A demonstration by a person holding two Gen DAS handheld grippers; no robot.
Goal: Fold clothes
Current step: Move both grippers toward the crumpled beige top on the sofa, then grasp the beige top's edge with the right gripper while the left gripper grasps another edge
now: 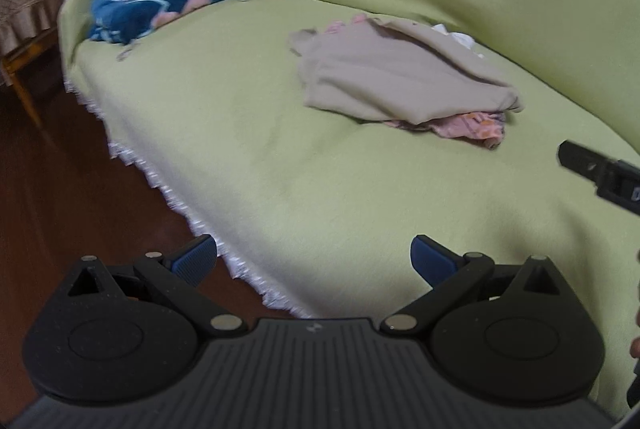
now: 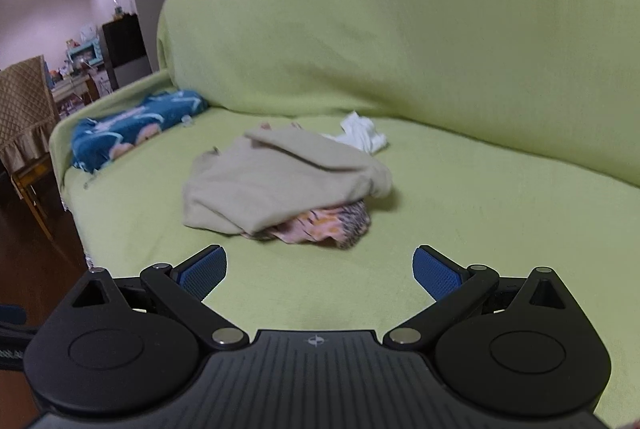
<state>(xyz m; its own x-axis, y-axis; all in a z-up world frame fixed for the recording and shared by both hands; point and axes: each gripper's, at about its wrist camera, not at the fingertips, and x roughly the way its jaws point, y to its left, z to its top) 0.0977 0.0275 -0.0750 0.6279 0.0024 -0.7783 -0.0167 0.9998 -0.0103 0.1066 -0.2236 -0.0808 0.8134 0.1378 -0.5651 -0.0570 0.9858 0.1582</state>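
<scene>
A beige garment (image 1: pixel 400 77) (image 2: pixel 280 181) lies crumpled on the green-covered sofa seat (image 1: pixel 280 169) (image 2: pixel 480 213), on top of a pink patterned garment (image 1: pixel 468 127) (image 2: pixel 328 225). A white cloth (image 1: pixel 456 35) (image 2: pixel 362 135) lies behind the pile. A blue patterned garment (image 1: pixel 168 1) (image 2: pixel 128 125) lies at the sofa's far left end. My left gripper (image 1: pixel 314 259) is open and empty, above the seat's front edge. My right gripper (image 2: pixel 320 269) is open and empty, in front of the pile; its body shows at the right edge of the left wrist view (image 1: pixel 600 173).
The sofa backrest (image 2: pixel 400 29) rises behind the clothes. A white fringe (image 1: pixel 180 197) hangs along the seat's front edge over a dark wooden floor (image 1: pixel 60 189). A chair with a quilted brown cover (image 2: pixel 24 105) and cluttered shelves (image 2: pixel 84 57) stand at the left.
</scene>
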